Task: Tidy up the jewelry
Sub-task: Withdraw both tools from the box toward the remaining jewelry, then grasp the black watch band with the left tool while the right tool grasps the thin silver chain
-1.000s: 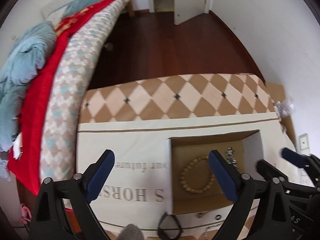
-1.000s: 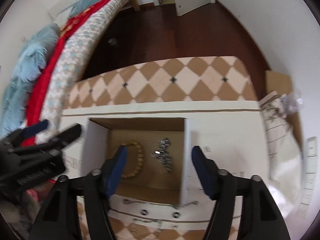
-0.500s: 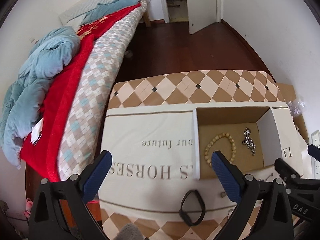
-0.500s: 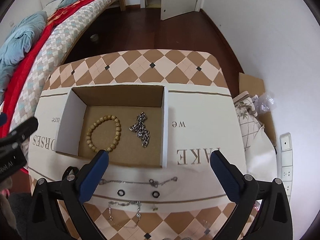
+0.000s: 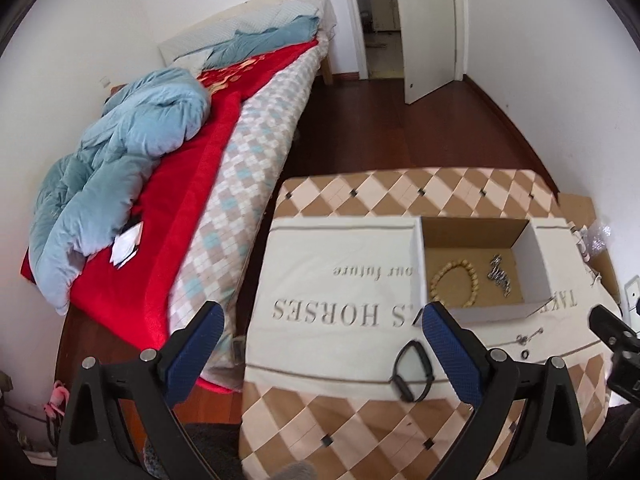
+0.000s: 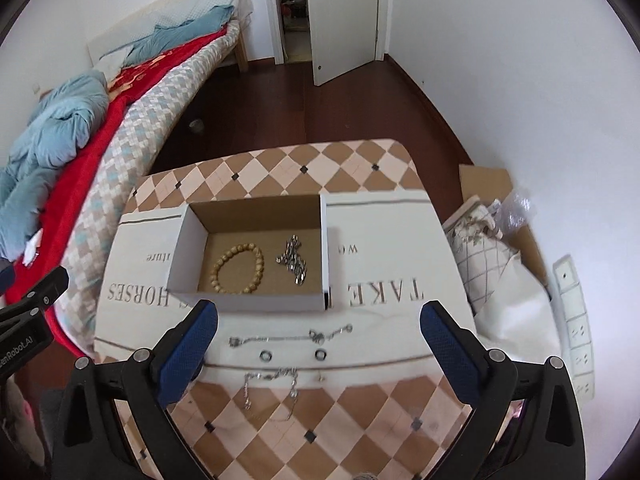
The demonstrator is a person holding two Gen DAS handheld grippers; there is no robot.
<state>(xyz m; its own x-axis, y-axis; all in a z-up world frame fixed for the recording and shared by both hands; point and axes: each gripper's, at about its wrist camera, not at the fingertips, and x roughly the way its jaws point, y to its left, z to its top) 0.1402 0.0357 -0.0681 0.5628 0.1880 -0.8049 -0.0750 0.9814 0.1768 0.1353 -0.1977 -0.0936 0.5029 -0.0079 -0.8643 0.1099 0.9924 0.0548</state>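
An open cardboard box [image 6: 316, 300] stands on a white printed cloth [image 6: 384, 292] and holds a wooden bead bracelet [image 6: 239, 268] and a silver chain [image 6: 293, 260]. In front of it lie a thin silver bracelet [image 6: 288, 336], two small rings [image 6: 265, 356], a silver necklace [image 6: 272, 384] and a black band [image 5: 412, 372]. My right gripper [image 6: 319, 344] is open and empty, raised above the loose pieces. My left gripper [image 5: 320, 344] is open and empty, raised over the cloth's left part. The box also shows in the left wrist view [image 5: 496, 312].
The checkered table [image 6: 360, 428] stands next to a bed [image 5: 224, 184] with a red blanket and blue duvet on the left. A cushion and plastic bag [image 6: 492, 240] lie on the right by the wall. A door [image 6: 344, 20] stands open at the back.
Both grippers have pulled back and risen from the box. The right gripper's jaws have opened wider. The bead bracelet and chain stay in the box.
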